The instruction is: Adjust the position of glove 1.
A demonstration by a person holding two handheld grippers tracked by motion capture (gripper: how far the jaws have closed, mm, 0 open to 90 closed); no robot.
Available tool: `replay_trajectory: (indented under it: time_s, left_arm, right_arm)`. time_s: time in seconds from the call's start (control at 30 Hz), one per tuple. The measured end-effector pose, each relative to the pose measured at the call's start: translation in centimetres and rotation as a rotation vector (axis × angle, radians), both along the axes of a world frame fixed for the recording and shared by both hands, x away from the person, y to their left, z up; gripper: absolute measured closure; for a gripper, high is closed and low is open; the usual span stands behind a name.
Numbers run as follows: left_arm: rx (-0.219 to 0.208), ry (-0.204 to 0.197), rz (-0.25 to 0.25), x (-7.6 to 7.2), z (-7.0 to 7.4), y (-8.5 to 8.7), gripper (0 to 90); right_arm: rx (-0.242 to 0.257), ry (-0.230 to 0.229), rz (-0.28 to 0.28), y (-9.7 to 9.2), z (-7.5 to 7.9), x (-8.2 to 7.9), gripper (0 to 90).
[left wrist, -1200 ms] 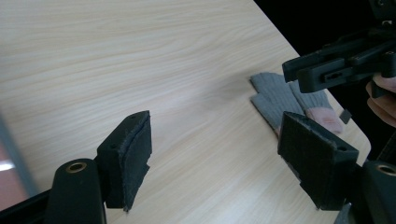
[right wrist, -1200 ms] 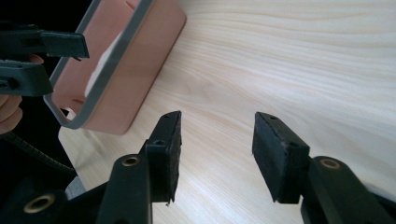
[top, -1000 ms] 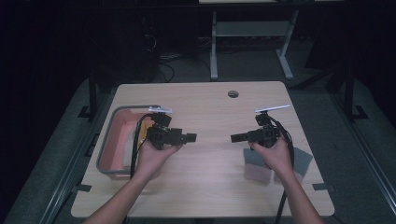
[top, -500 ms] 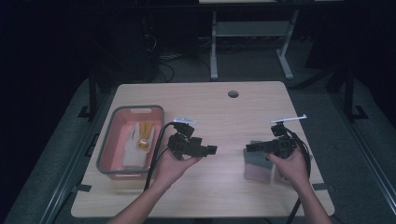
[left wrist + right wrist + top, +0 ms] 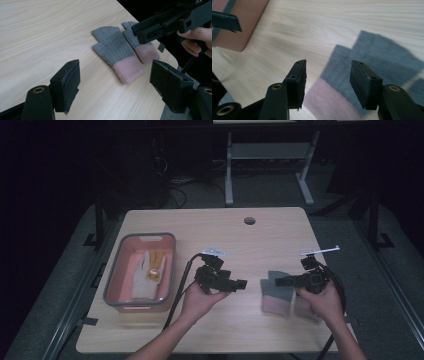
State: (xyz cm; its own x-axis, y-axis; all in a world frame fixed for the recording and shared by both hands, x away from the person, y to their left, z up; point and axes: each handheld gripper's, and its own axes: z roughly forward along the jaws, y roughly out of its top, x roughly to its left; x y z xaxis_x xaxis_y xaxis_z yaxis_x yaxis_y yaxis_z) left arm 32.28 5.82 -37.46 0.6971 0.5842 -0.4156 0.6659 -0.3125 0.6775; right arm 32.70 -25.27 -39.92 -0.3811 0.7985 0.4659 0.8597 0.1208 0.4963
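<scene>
The worktop (image 5: pixel 210 227) is a pale wood-grain board with rounded corners and a round cable hole (image 5: pixel 249 221) near its far edge; it stands on a dark grey floor, and the room beyond is almost black. A white-legged frame (image 5: pixel 265 170) stands behind it, with loose cables on the floor to the frame's left. On the worktop's left lies a pink tray (image 5: pixel 117 270) with a grey rim, holding pale cloth with a yellow patch. On the right, near the front, lie two gloves (image 5: pixel 279 292), grey at the fingers and pink at the cuffs, flat and side by side; in the left gripper view (image 5: pixel 117 53) the nearer one lies whole, and the farther one bears a small tab on its cuff. The left tongs (image 5: pixel 242 284) sit near mid-worktop, held level and pointing right toward the gloves, jaws spread with nothing between them; in their own view (image 5: pixel 115 82) the pads stand wide and the nearer glove's cuff shows between them on the worktop beyond. The right tongs (image 5: pixel 267 281) point left over the gloves' finger end; their jaws have just been opening and stand apart (image 5: pixel 328 82) above the grey and pink knit, pinching nothing. Whether their tips touch the glove I cannot tell.
</scene>
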Motion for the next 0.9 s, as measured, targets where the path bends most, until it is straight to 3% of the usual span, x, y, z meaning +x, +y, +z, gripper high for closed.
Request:
replay_trajectory:
  time_s: [0.23, 0.57, 0.9]
  left_arm:
    - [0.000, 0.002, -0.012, 0.0, -0.4, -0.8, 24.3]
    - [-0.015, -0.001, -0.035, 0.0, -0.9, -2.2, 24.2]
    - [-0.021, -0.009, -0.036, 0.1, -1.0, -2.3, 22.9]
  right_arm:
    - [-0.052, 0.002, -0.039, -2.0, -0.3, -0.6, 46.7]
    - [-0.080, 0.023, -0.086, -3.9, -1.4, -1.1, 47.3]
    - [-0.126, 0.036, -0.155, -6.0, -2.1, -1.5, 48.5]
